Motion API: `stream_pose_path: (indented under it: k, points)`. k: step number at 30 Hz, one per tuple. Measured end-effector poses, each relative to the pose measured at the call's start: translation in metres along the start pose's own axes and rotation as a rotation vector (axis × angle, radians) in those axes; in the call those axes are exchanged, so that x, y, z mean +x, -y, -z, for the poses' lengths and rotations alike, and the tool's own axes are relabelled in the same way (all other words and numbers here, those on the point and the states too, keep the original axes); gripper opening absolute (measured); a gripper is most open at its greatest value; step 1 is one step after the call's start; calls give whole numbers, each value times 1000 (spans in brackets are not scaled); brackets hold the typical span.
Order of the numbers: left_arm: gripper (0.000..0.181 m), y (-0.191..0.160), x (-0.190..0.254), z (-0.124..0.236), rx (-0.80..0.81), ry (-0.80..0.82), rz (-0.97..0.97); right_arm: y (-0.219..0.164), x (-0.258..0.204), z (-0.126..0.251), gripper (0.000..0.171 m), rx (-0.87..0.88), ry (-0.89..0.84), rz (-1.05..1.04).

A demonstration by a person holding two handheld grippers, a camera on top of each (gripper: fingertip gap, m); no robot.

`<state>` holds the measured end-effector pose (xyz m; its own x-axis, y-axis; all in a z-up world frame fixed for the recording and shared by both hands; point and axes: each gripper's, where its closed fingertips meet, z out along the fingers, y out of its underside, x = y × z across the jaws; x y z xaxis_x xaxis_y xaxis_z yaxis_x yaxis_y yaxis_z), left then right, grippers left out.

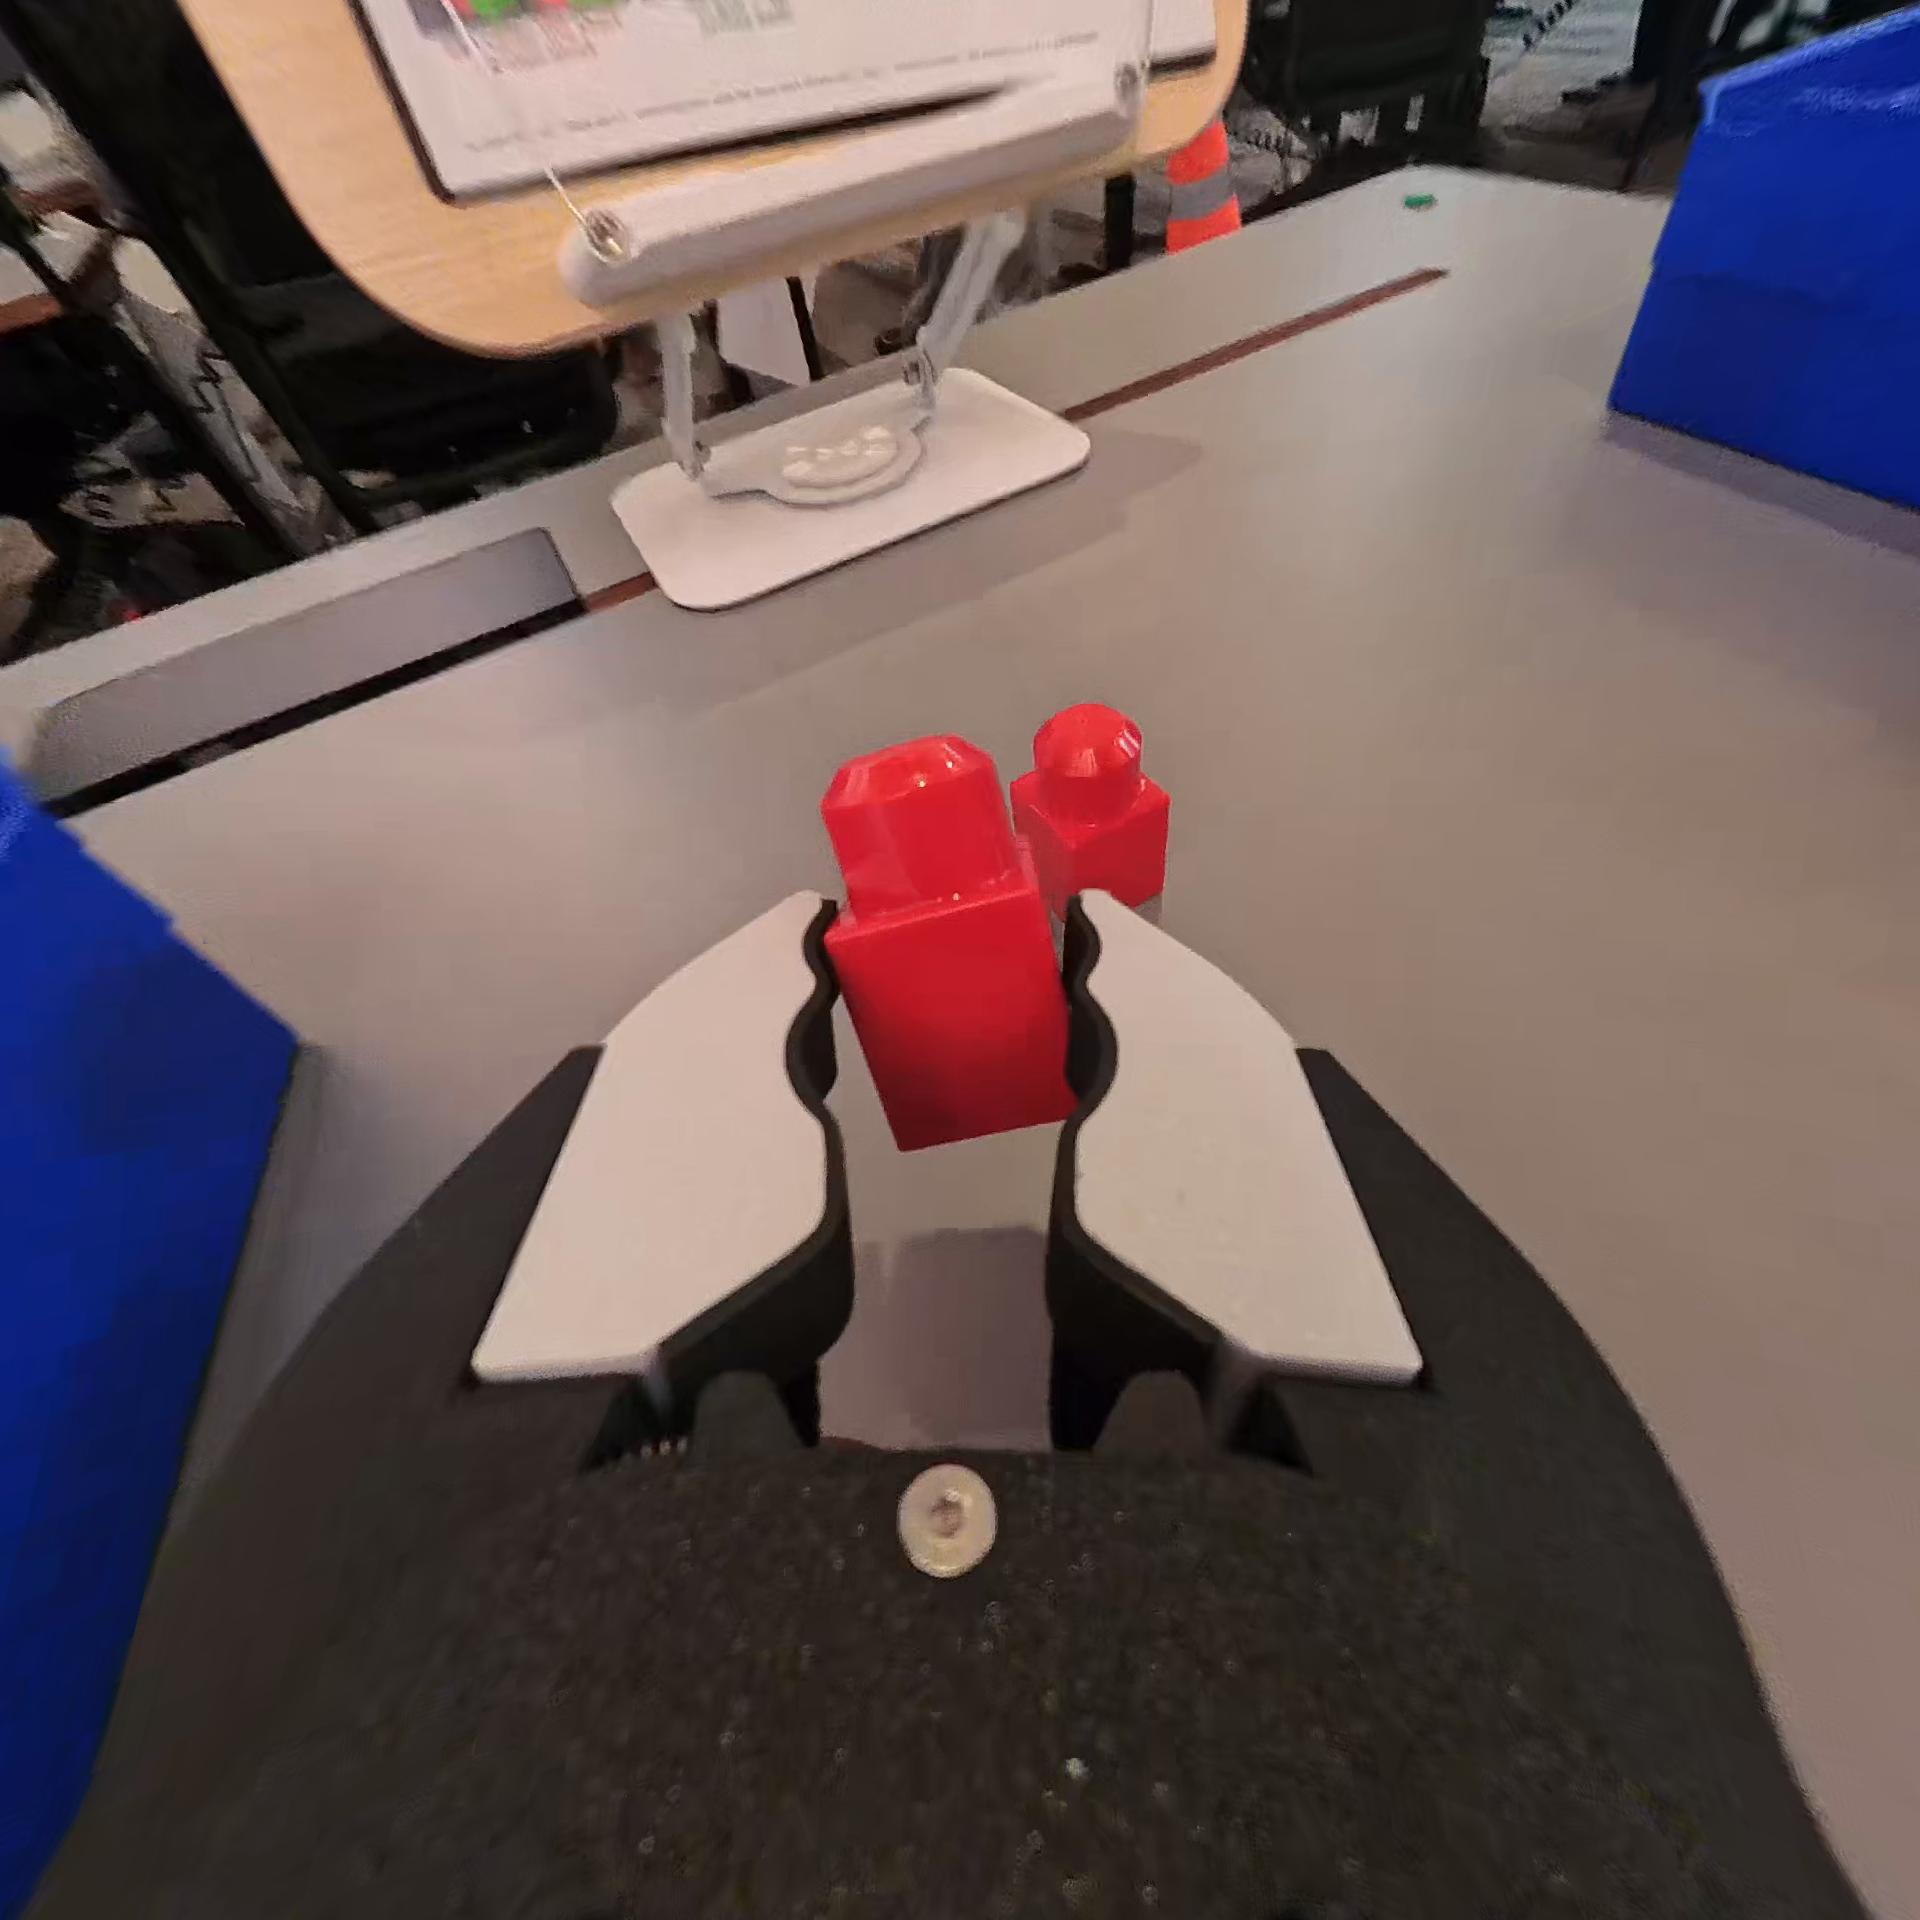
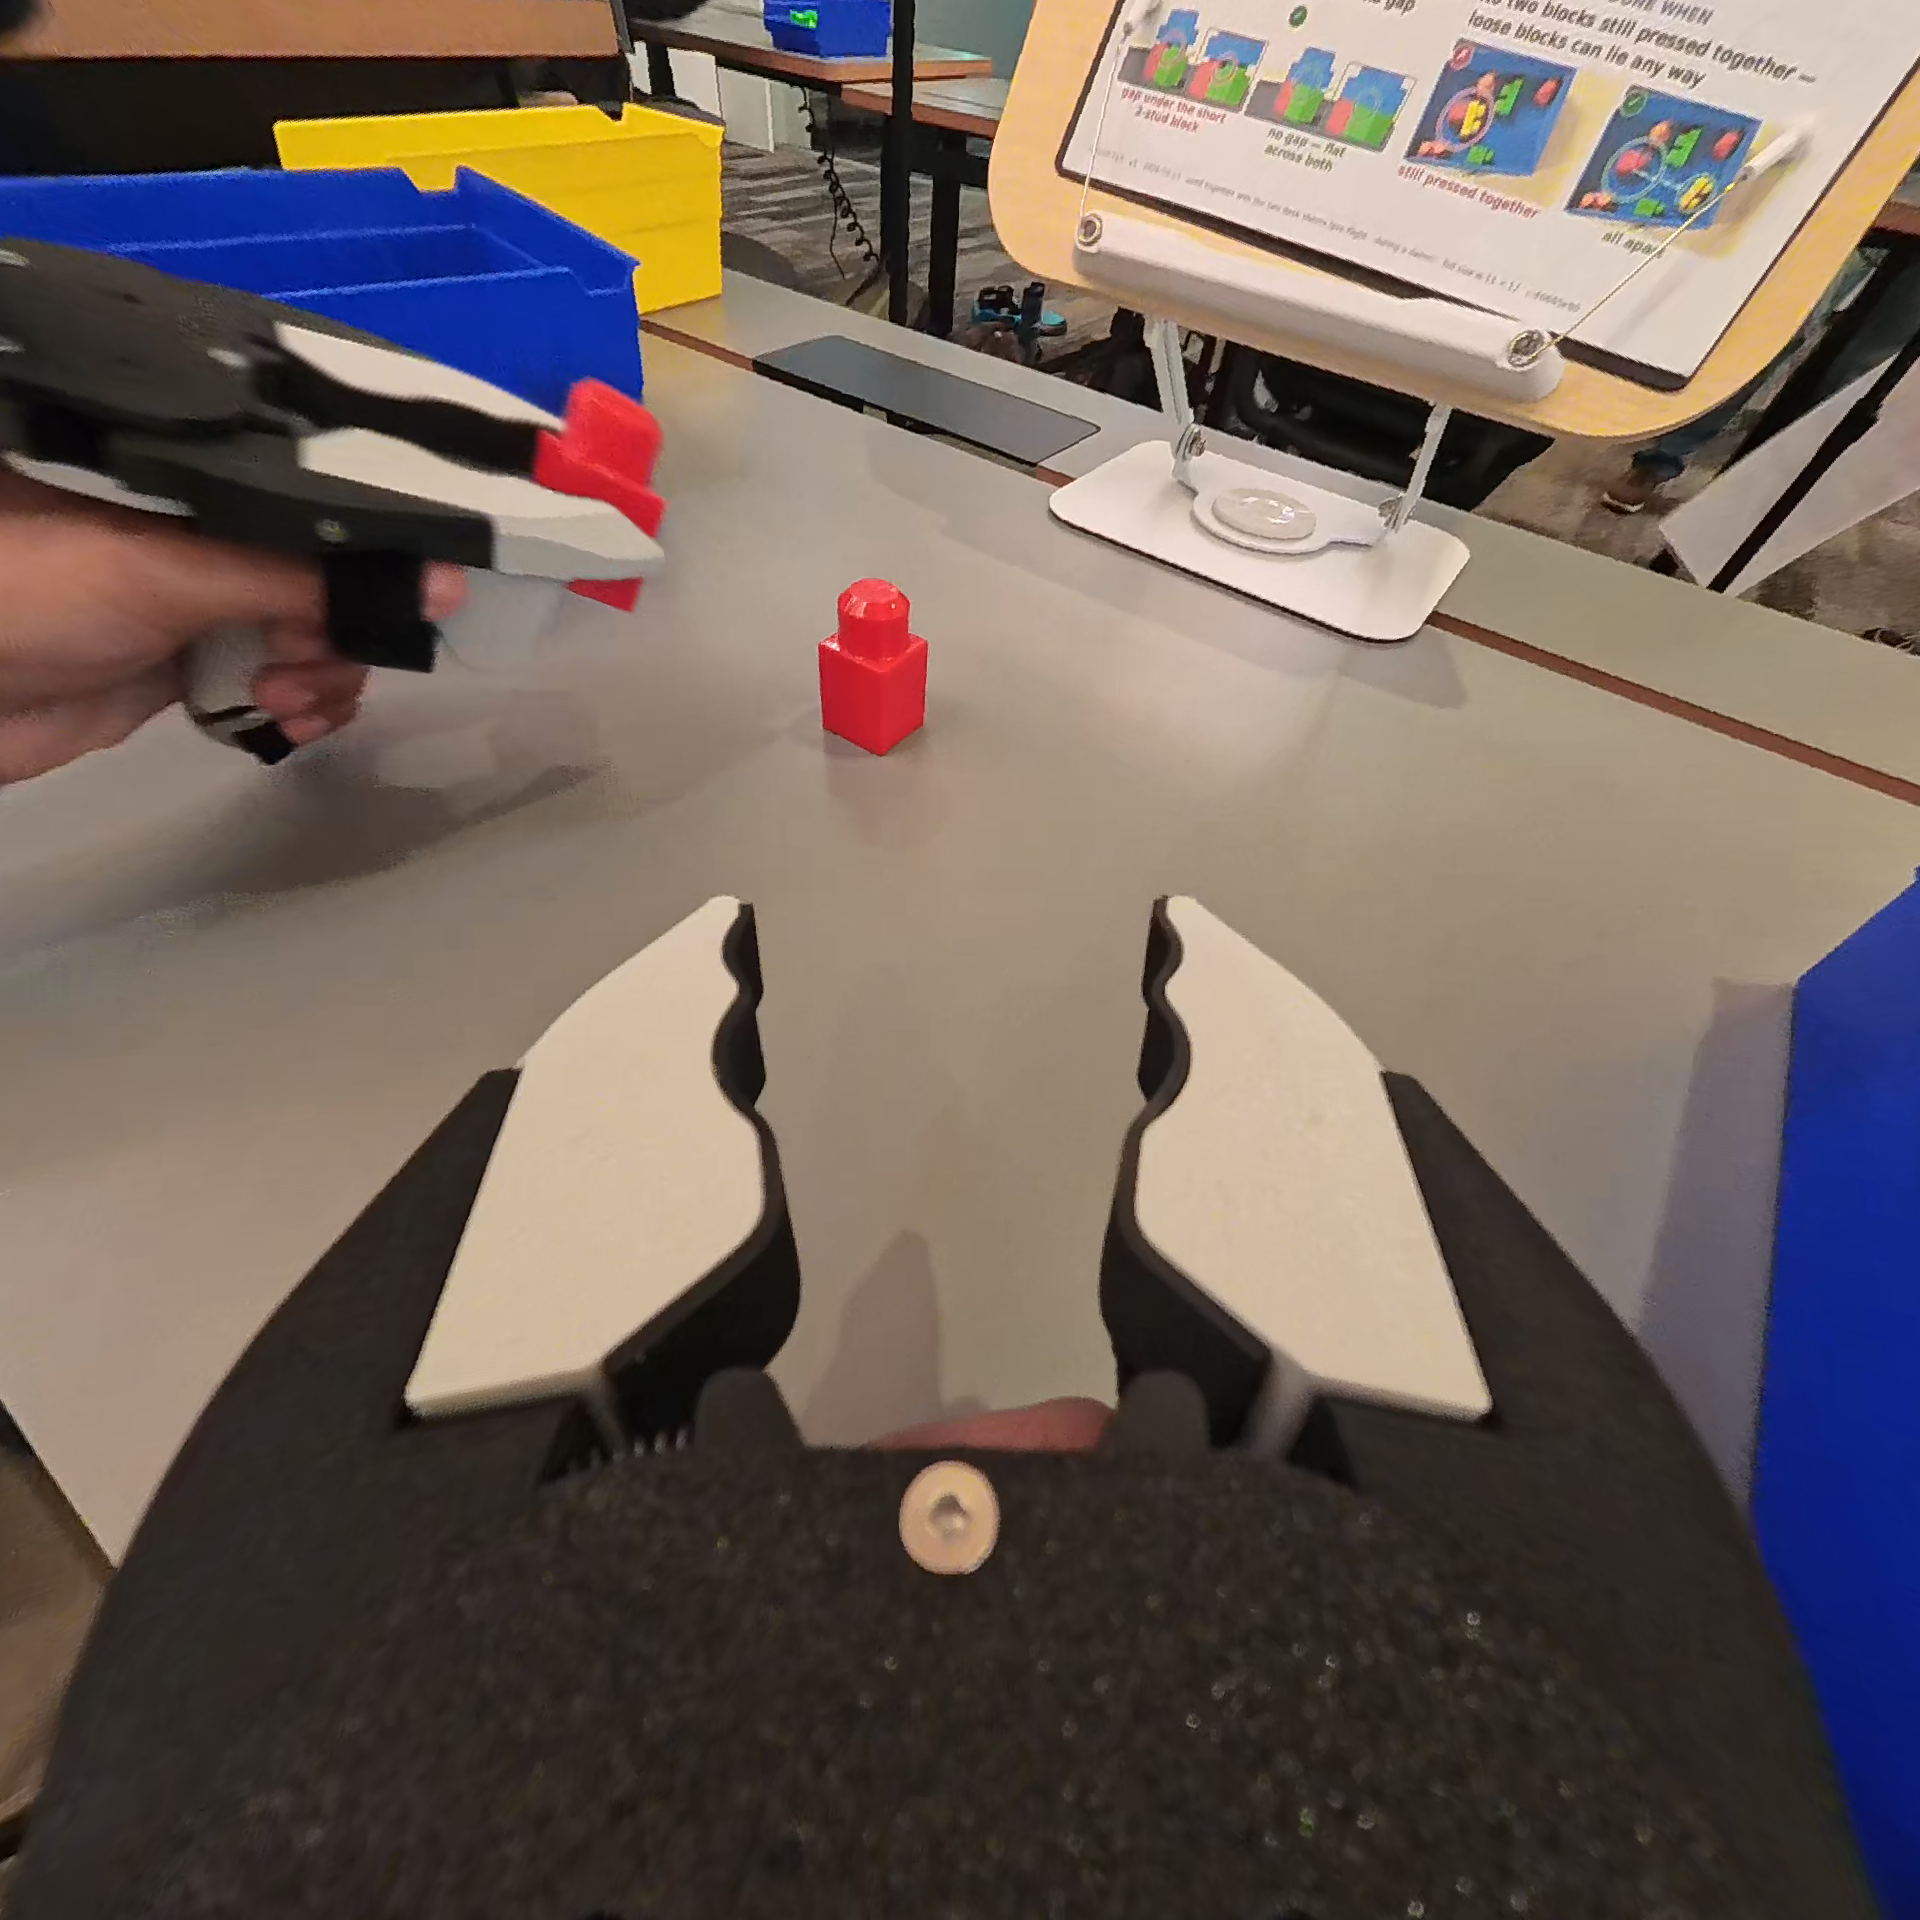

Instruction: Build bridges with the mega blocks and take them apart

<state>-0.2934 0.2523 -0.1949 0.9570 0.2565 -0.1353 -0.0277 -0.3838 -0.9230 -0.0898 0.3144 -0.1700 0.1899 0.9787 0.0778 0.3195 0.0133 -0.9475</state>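
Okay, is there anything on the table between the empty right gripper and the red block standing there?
Nothing visible. Bare grey table lies between the open right gripper and the standing red block. The left gripper, holding another red block, is off to the left, above the table.

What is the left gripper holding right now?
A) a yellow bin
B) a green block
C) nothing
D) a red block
D: the left gripper has its fingers closed on a red block, lifted off the table, while a second red block stands alone on the table and the right gripper is open and empty.
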Motion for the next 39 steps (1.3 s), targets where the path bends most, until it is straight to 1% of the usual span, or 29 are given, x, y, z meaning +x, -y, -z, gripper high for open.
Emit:
stream_pose_path:
  k: [3, 6, 10, 15, 17, 22, 23, 25, 28, 30, 32, 33, 35, 36, 39]
  points:
    - [41, -15, -5, -30, -106, -29, -16, 1, 3, 2, 71, 4, -4, -4]
    - [41, -30, -6, -51, -206, -61, -14, 1, 6, 3, 71, 2, -10, -4]
    - [41, -30, -12, -66, -227, -39, -55, -1, 7, 2, 71, -2, -11, -5]
    - [42, -42, -9, -74, -318, -58, -62, -2, 6, 1, 71, -7, -7, -2]
    - [42, -42, -8, -74, -323, -60, -71, -3, 6, 1, 71, -9, -5, -3]
    - [51, -46, -7, -70, -335, -68, -66, -2, 5, 1, 71, -8, -4, -2]
    - [56, -48, -6, -67, -344, -76, -63, -2, 5, 1, 71, -8, -4, -2]
    - [67, -49, -3, -57, -339, -85, -38, -2, 6, 1, 71, -8, -6, -2]
    - [73, -37, 0, -23, -276, -77, 28, -2, 6, 1, 70, -6, -5, -4]
    - [77, -24, 2, 12, -198, -59, 76, -2, 5, 1, 70, -8, 0, -6]
    - [79, -10, 4, 54, -73, -31, 119, -3, 3, -1, 70, -9, 7, -8]
    - [81, -7, 3, 75, -16, 7, 147, -4, 1, -1, 70, -10, 13, -13]
    - [89, -11, 8, 111, 53, 44, 181, -5, -1, -3, 70, -12, 31, -27]
    - [95, -20, 9, 125, 48, 69, 194, -7, -2, -4, 70, -15, 38, -34]
    - [103, -48, 10, 156, -1, 123, 266, -11, -3, -7, 70, -28, 47, -43]
